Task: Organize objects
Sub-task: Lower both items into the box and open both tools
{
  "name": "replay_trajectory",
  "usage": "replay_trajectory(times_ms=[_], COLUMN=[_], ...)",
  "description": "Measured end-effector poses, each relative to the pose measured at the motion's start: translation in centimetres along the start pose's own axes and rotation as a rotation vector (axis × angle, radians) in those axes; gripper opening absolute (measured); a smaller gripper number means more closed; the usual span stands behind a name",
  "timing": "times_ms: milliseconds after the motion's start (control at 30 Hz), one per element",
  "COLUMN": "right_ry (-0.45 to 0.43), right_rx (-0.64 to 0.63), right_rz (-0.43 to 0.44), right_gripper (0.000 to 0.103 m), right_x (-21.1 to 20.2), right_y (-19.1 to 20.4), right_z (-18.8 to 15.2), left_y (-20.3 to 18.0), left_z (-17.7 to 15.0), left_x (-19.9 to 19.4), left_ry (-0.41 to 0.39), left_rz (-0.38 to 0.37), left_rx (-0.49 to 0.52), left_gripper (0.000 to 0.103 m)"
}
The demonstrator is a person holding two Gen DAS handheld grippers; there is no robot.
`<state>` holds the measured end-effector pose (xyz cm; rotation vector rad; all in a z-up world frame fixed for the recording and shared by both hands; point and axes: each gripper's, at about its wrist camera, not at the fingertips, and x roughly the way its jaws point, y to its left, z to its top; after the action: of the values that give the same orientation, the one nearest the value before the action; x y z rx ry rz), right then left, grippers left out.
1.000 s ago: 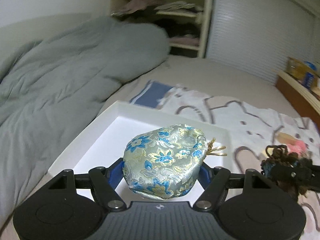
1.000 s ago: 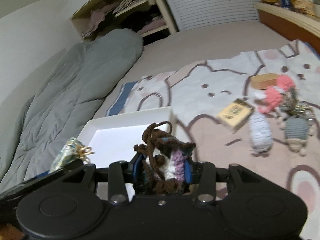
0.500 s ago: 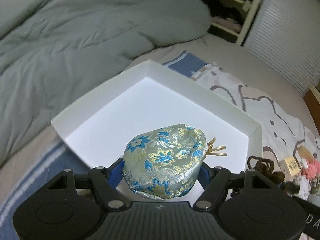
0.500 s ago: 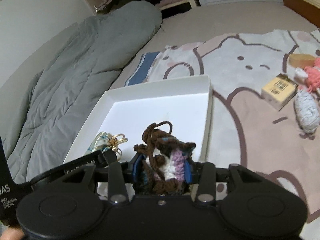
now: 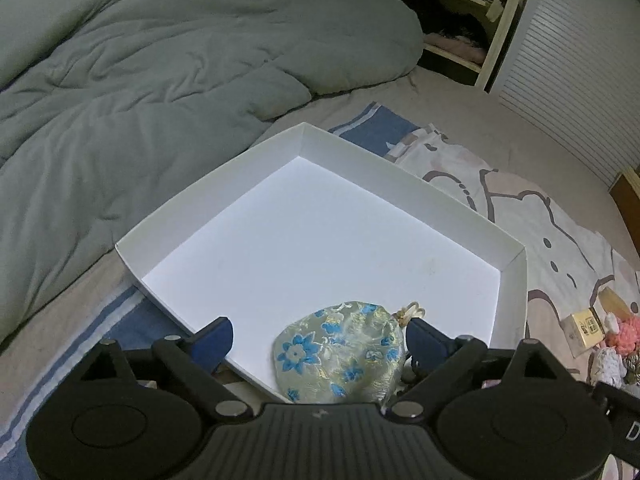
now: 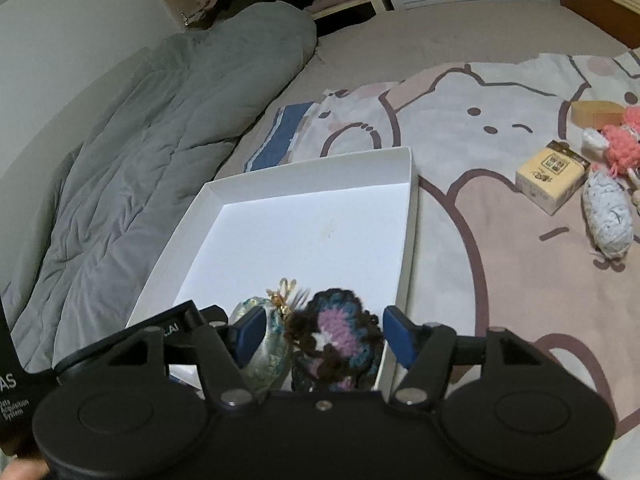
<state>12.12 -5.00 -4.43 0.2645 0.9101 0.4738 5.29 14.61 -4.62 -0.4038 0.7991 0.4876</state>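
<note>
My left gripper (image 5: 320,340) has just been opening; its blue pads now stand wide, and the brocade pouch (image 5: 340,354) sits between them in the near corner of the white box (image 5: 400,168), the left pad clear of it, the right pad just beside its drawstring end, whether touching I cannot tell. My right gripper (image 6: 324,334) has also just been opening: its jaws are parted with the crochet pouch (image 6: 338,338) lying between them, loose, against the box's right wall at the near end. In the right wrist view the brocade pouch (image 6: 262,344) is just left of the crochet one, their gold and brown cords meeting, and my left pad partly covers it. The rest of the box floor is bare white. The box rests on a bedsheet (image 6: 460,128) printed with cartoon bears, with a grey duvet (image 5: 140,100) bunched on the far left. To the right of the box, well apart from it, lie a small yellow carton (image 6: 552,176), a speckled white yarn piece (image 6: 608,220), a pink knitted toy (image 6: 620,144) and a tan wooden block (image 6: 596,114).
</note>
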Motion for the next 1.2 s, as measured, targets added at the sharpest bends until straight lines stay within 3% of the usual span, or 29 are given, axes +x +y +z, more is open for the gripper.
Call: replay_trajectory(times_ms=[600,700,900,1000,1067,1200], right_ry=[-0.016,-0.019,-0.01,-0.003,-0.005,-0.031], right_rx=[-0.033,-0.05,-0.069,-0.08,-0.094,-0.118], right_rz=[0.005,0.003,-0.027,-0.029,-0.039,-0.057], right_gripper=[0.065,0.075,0.081,0.089,0.099,0.103], right_x=[-1.2,-1.5,-1.8,-1.8,-2.0,-2.7], right_y=[-0.7,-0.9,-1.6,-2.0,-2.1,-2.4], right_z=[0.3,0.3,0.0,-0.2,-0.2,-0.3], left_y=[-0.5,-0.8,-1.7,-1.8,-1.8,-1.7], left_z=[0.0,-0.2,-0.9,-1.1,-1.2,-1.4], left_x=[-1.1,-1.3,-1.2,-1.2,-1.4,-1.7], left_ry=[-0.028,-0.021,0.012,0.025,0.02,0.011], left_rz=[0.037,0.041,0.064,0.067,0.083,0.089], left_rx=[0.066,0.092,0.149,0.154,0.159,0.163], left_gripper=[0.094,0.102,0.103,0.103,0.103,0.103])
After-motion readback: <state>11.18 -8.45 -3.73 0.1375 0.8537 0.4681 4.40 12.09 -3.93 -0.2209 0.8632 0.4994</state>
